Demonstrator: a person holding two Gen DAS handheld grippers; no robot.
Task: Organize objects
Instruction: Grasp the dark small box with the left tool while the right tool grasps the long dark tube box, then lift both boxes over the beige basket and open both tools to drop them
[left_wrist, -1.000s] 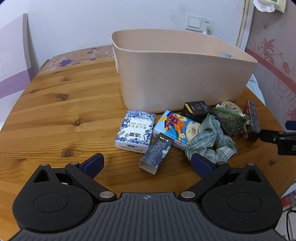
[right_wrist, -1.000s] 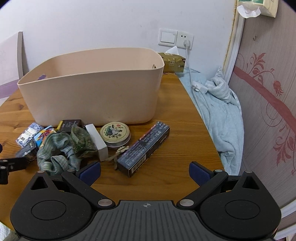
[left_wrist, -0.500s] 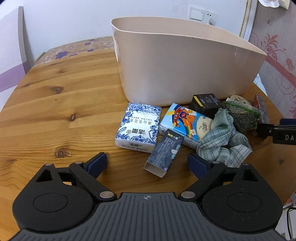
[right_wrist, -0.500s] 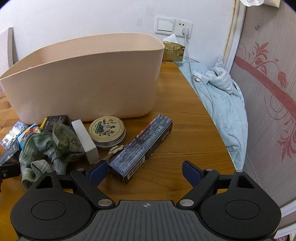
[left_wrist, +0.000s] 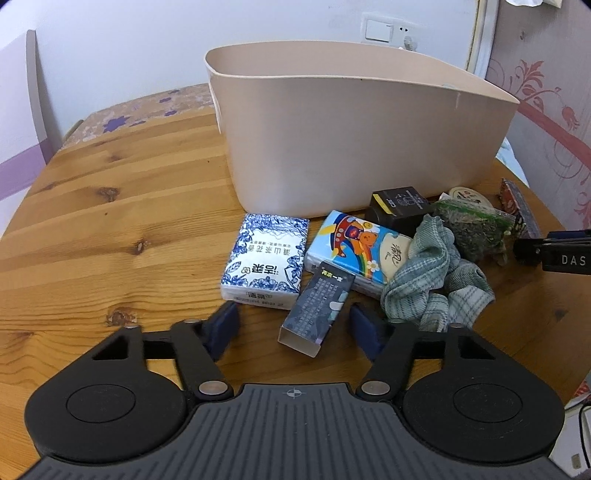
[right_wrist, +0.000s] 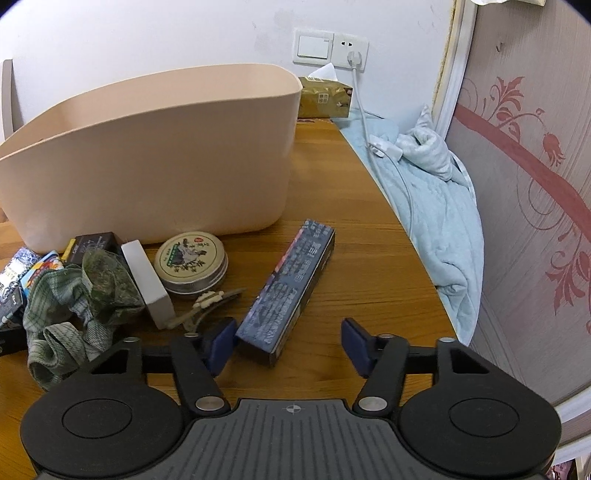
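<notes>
A pile of small items lies on the wooden table (left_wrist: 110, 229) in front of a beige tub (left_wrist: 369, 147). My left gripper (left_wrist: 294, 328) has its jaws closing around the near end of a small dark box (left_wrist: 317, 308); neither pad presses on it. Beyond lie a blue-and-white tissue pack (left_wrist: 264, 266), a cartoon tissue pack (left_wrist: 358, 243) and a checked cloth (left_wrist: 432, 288). My right gripper (right_wrist: 288, 341) has its jaws closing around the near end of a long dark box (right_wrist: 291, 291). Its left pad is at the box's corner and its right pad is well apart from it.
A round tin (right_wrist: 190, 262), a white block (right_wrist: 147, 284), a hair clip (right_wrist: 207, 302), a green bag (right_wrist: 107, 280) and a black box (left_wrist: 399, 206) crowd the pile. A blue blanket (right_wrist: 436, 206) with a charger cable borders the table's right edge.
Both grippers moved forward and down toward the pile. Each pair of jaws narrowed, and a dark box now has its near end between each pair of fingers.
</notes>
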